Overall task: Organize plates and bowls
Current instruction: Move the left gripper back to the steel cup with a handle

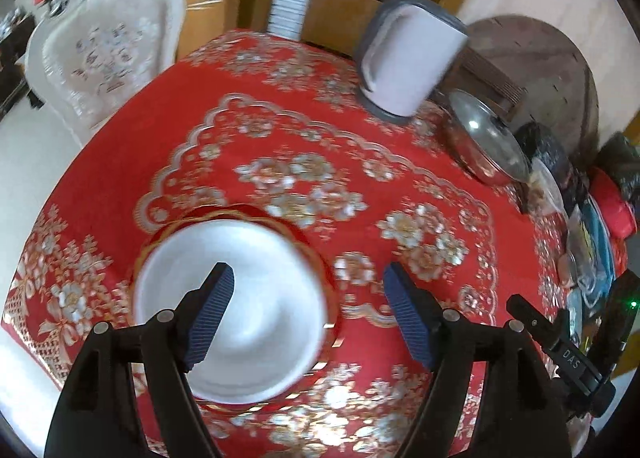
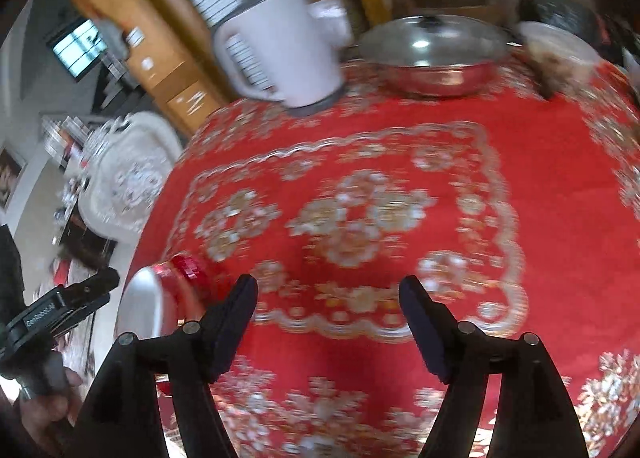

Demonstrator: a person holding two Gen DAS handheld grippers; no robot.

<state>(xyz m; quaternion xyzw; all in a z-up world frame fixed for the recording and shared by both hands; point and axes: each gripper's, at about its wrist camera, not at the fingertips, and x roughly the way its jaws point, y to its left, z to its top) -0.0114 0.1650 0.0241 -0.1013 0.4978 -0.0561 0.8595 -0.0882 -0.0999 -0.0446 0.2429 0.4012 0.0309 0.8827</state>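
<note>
Near the tall white kettle point(image 1: 408, 61), on the red flowered counter point(image 1: 280, 129), the white bowl on a red plate point(image 1: 232, 310) lies under the wide-open, empty left tongs point(image 1: 308, 314); right tongs point(image 2: 328, 326) also empty; I would grip its rim squarely.

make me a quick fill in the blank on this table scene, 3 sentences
1. The left gripper hangs above a white bowl with its jaws ____.
2. The tablecloth is mostly ____ with floral patterns.
3. The steel pan stands next to a white ____ with a grey base.

Missing words: open; red; kettle
</note>
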